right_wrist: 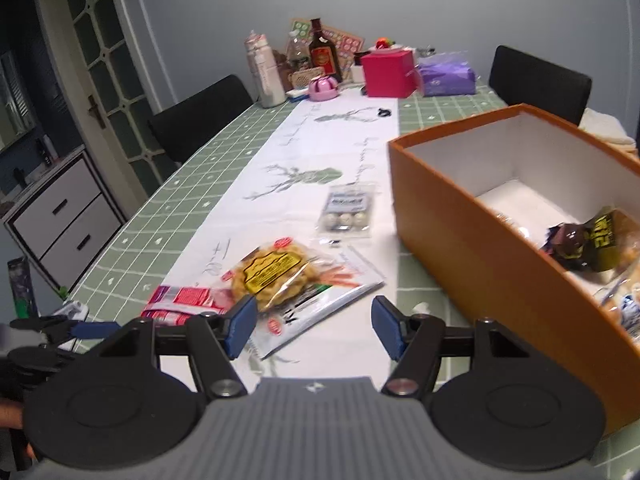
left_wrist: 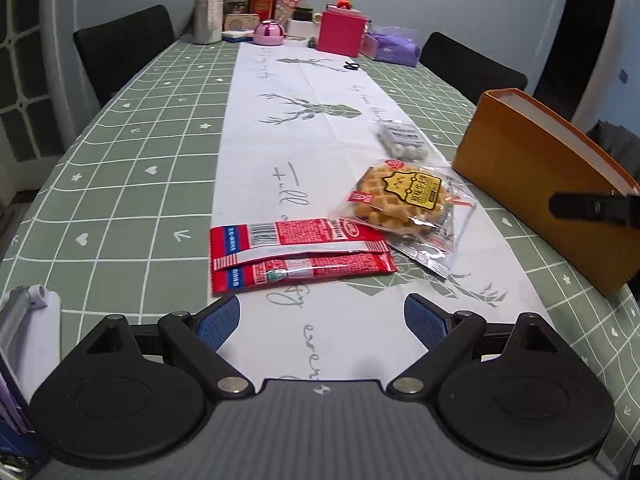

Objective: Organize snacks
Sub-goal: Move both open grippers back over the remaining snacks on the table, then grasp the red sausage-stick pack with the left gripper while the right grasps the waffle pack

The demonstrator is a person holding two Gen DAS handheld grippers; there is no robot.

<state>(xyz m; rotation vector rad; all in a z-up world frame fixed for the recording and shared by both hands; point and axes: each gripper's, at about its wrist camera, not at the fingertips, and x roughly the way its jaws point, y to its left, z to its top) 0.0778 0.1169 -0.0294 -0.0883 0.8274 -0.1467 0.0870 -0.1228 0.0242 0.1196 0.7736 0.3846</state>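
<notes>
Left of the orange box, waffle pack looks light, crinkly, crushable: grab its sealed edge; both grippers' jaws open, empty.

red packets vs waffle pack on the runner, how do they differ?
The red packets are opaque, long and rectangular; the waffle pack is clear, showing a round waffle under a yellow label. The red packets are two, lying flat and overlapping; the waffle pack is a single, bulkier item whose edge lies over their right end. Both rest on the white runner, outside the orange box, in neither claw.
</notes>
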